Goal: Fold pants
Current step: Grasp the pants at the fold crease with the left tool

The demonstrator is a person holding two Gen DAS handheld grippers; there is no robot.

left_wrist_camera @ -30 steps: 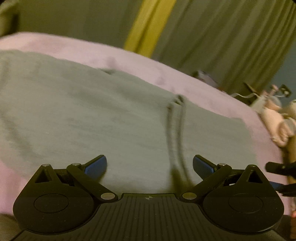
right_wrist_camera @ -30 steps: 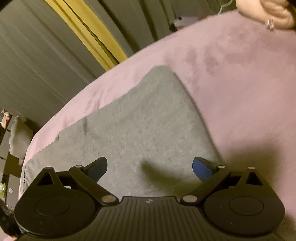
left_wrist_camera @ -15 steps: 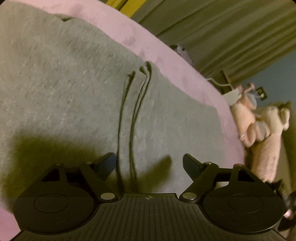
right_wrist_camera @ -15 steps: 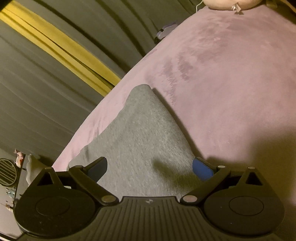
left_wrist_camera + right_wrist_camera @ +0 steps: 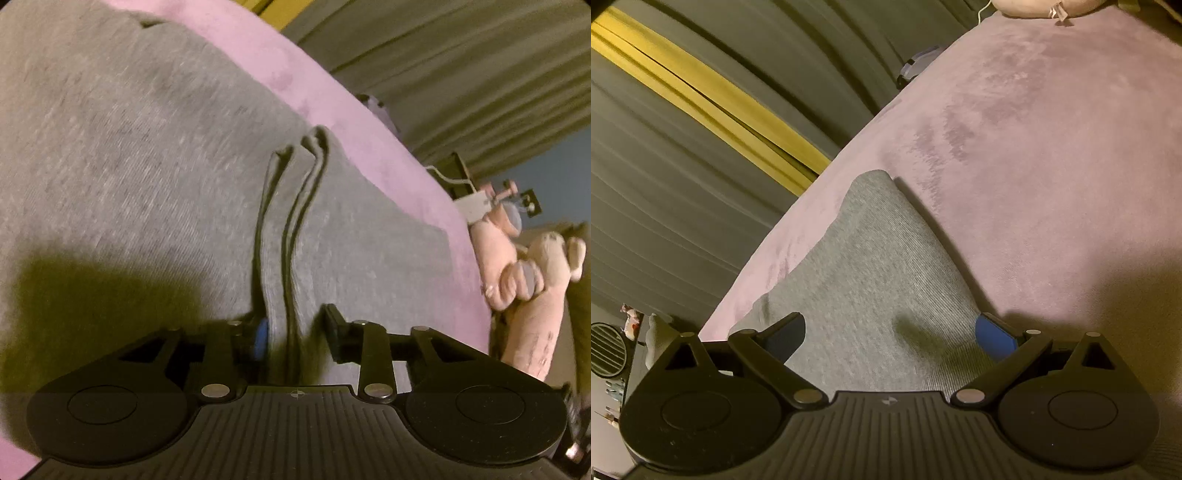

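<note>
Since the earlier frame our left tool [image 5: 295, 328] has dropped onto the pants [image 5: 147, 166], closing around their folds running far-near, while our right tool [image 5: 890, 332] gapes wide, empty, over a corner.

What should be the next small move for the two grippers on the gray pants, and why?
Probably let the left gripper finish closing: its fingers are closing around the raised ridge of the gray pants but a gap remains. The right gripper should likely close next; its fingers are wide open over the narrow end, which lies flat on the pink cover.
</note>
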